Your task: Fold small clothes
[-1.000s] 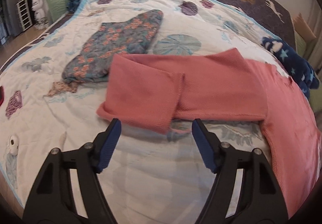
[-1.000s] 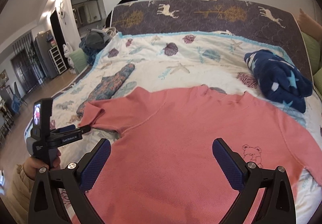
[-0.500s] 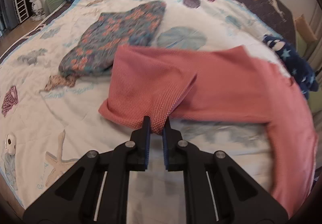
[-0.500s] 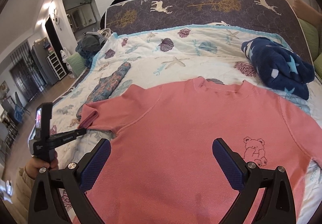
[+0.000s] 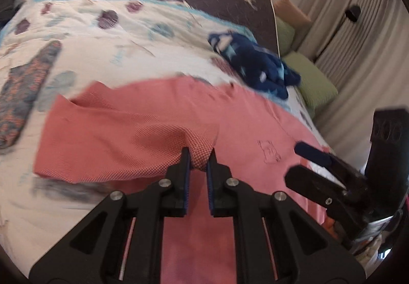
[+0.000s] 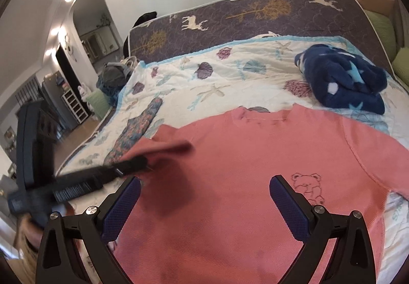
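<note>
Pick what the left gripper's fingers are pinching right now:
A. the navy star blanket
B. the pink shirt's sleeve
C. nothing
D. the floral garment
B: in the left wrist view, the left gripper is shut on a bunch of the pink shirt's sleeve.

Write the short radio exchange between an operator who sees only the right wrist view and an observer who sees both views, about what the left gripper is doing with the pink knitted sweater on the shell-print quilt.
Operator: The left gripper is just a blur over the pink knitted sweater. Has it got anything?
Observer: Yes. Its blue pads are shut on a small bunched fold at the end of the pink sleeve.
Operator: Is that sleeve end lying on the shell-print quilt?
Observer: No, it is held up off it; a dark shadow falls on the quilt beneath.
</note>
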Available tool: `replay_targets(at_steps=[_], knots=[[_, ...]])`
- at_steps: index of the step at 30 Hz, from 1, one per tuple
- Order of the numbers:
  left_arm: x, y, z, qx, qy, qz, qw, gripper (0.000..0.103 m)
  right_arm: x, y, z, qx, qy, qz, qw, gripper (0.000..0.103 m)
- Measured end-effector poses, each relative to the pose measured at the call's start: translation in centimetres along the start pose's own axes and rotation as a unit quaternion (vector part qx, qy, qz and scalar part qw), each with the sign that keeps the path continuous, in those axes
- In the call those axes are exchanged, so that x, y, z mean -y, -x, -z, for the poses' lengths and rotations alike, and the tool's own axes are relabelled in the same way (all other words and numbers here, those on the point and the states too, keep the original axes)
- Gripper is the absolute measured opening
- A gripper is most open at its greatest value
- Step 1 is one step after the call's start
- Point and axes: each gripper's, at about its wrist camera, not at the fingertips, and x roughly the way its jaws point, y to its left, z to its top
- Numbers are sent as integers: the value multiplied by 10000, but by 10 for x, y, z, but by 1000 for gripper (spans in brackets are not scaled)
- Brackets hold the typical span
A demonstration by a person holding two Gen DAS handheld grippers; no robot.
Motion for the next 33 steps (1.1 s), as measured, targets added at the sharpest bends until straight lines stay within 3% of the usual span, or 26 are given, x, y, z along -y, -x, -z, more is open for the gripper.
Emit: replay_targets(at_steps=[4,6,10,12,15,17,19,22,28,31,33], knots=[[11,-28,12,-357,67,-11,9993,13,25,-14,-1,-363,-498,-184,9979,102],[8,-36,19,-496,91,-67,9987,13,45,-26,2,-636,-1139,-485,9903,102],[0,-39,28,-635,268,-32,9976,13,71,-59,11,-1305,-2240,-1177,9586,98],[-2,-39,31,-657,302,-28,9974,13,71,-71,11,-1485,-2283,-1303,9533,90],[-1,-43,33,-661,278,-41,9974,13,59,-83,6,-1584,-2017,-1336,9573,79],[0,-43,32,-648,245,-49,9976,13,53,-92,4,-1721,-1924,-1444,9553,62],[-1,-43,32,-635,229,-36,9977,13,45,-102,1,-1905,-1844,-1534,9519,57],[-3,-40,31,-619,281,16,9977,13,39,-118,4,-2210,-1934,-1367,9461,57],[-4,-36,31,-544,339,95,9979,13,42,-132,8,-2437,-2527,-1837,9181,60],[-1,-31,30,-470,324,153,9983,13,42,-137,3,-2475,-2623,-1891,9133,59],[2,-28,26,-437,321,142,9984,13,39,-139,-6,-2353,-2473,-1720,9241,29]])
